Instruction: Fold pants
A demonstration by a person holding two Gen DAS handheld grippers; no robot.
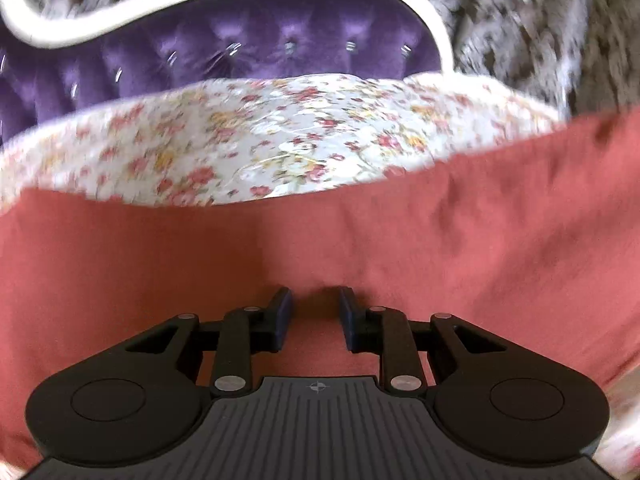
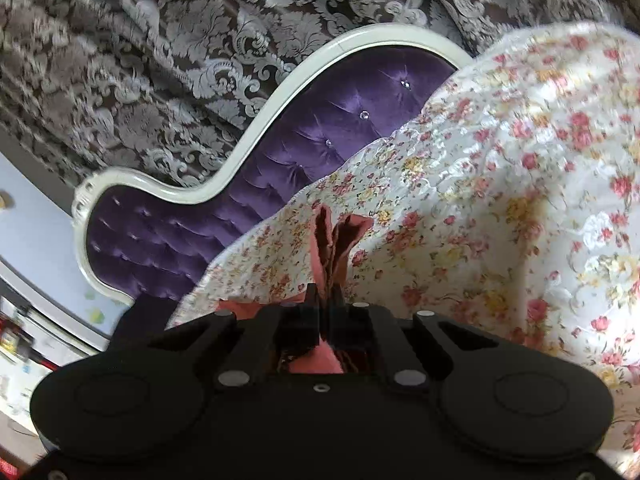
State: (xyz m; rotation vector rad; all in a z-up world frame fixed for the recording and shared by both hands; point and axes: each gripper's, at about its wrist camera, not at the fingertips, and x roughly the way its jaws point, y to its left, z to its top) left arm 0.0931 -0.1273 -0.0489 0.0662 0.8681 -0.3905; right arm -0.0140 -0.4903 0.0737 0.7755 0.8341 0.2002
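The pants (image 1: pixel 360 240) are a salmon-red cloth spread wide over the floral bedspread (image 1: pixel 280 136) in the left wrist view. My left gripper (image 1: pixel 315 300) is open, its dark fingers low over the cloth with a gap between them and nothing held. In the right wrist view my right gripper (image 2: pixel 328 292) is shut on a bunched fold of the pants (image 2: pixel 332 240); the cloth sticks up past the fingertips and more of it shows behind the jaws.
A purple tufted headboard (image 1: pixel 240 56) with a white frame stands behind the bed, also in the right wrist view (image 2: pixel 320 136). A grey patterned curtain (image 2: pixel 200 40) hangs behind it. The floral bedspread (image 2: pixel 520 200) rises to the right.
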